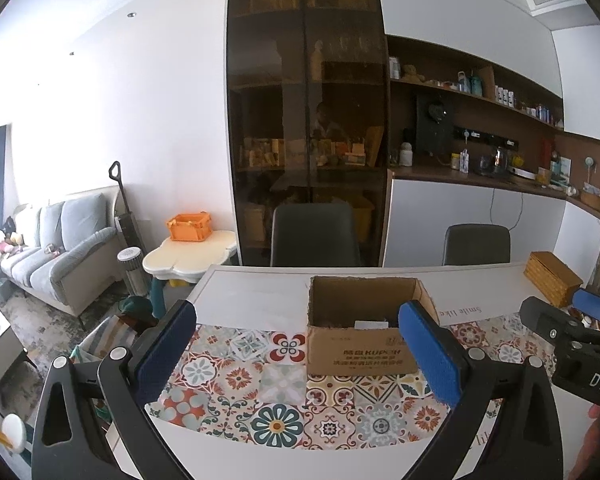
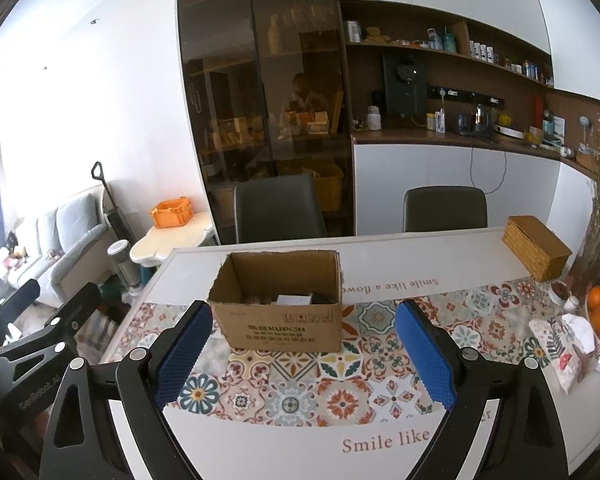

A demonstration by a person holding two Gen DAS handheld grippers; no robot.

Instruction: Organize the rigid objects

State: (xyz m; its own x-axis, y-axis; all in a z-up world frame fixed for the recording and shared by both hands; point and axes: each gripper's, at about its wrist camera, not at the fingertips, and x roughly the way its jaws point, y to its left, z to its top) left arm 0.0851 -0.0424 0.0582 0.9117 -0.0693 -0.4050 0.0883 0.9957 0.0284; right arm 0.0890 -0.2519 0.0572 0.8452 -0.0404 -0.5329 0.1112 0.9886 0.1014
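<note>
A: Left wrist view? 
B: The left gripper has its fingers spread wide, holding nothing; the box stands mid-bench.

A: Right wrist view? 
B: The right gripper gapes, nothing held; the box sits beyond it, a basket near the bench's far right corner.

Both grippers share one build: the left gripper and right gripper have black plastic frames, silver round screws and textured blue pads. White lettering marks the housings at 3 and 9 o'clock.
</note>
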